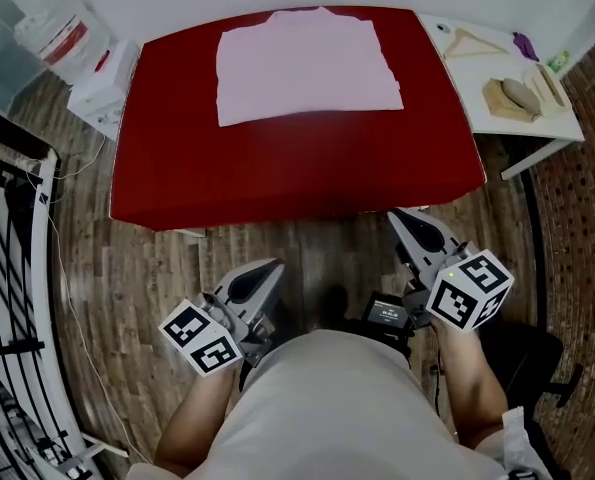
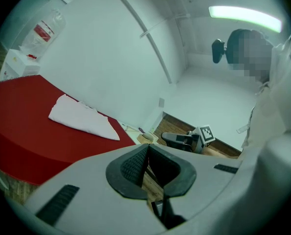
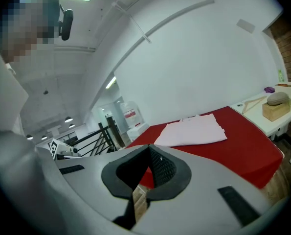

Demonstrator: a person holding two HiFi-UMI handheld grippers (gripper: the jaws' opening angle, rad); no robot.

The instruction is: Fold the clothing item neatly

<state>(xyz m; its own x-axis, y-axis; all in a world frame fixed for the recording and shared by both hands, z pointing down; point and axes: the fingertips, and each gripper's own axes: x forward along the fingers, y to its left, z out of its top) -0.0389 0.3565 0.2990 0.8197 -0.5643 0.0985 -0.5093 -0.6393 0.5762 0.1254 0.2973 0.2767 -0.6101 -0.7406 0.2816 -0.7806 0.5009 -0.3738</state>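
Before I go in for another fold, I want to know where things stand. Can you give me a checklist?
1. Garment lies flat on the red table as a folded rectangle: ok.
2. Left gripper is shut with nothing between its jaws: ok.
3. Right gripper is shut with nothing between its jaws: ok.
4. Both grippers are short of the table's near edge and not touching the garment: ok.
5. Folded layers line up at the edges: cannot tell, because the edges are too small to judge and the far edge looks slightly uneven.
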